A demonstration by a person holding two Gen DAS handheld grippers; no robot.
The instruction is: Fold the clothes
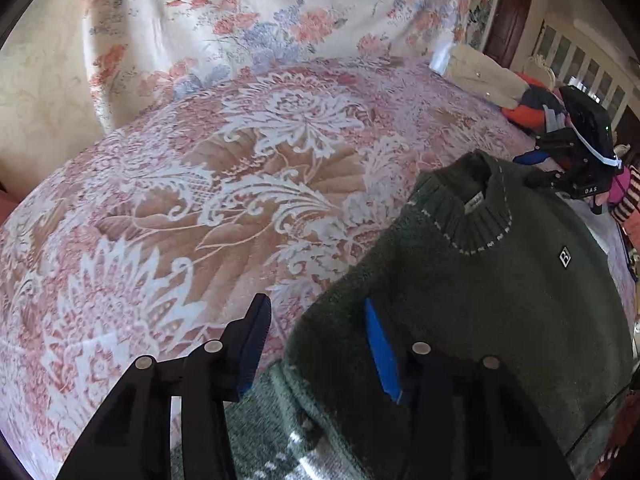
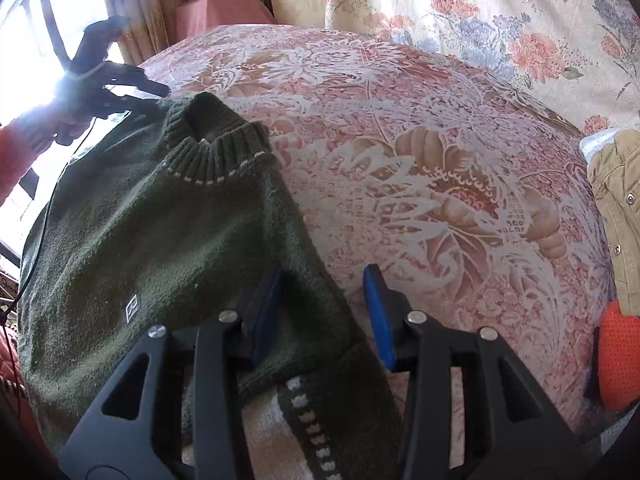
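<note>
While a dark green sweater [image 1: 480, 300] lies on the floral bedspread [image 1: 200, 200], the left gripper [image 1: 316, 320] straddles its shoulder edge, jaws partly apart. From the right wrist, the right gripper [image 2: 324, 292] likewise brackets the sweater's [image 2: 140, 240] opposite shoulder, unclamped.

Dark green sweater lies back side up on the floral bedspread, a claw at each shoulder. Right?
Not quite: the sweater lies front up; the left wrist view shows the chest logo patch and the collar label. The rest holds: bedspread, left claw, right claw.
</note>
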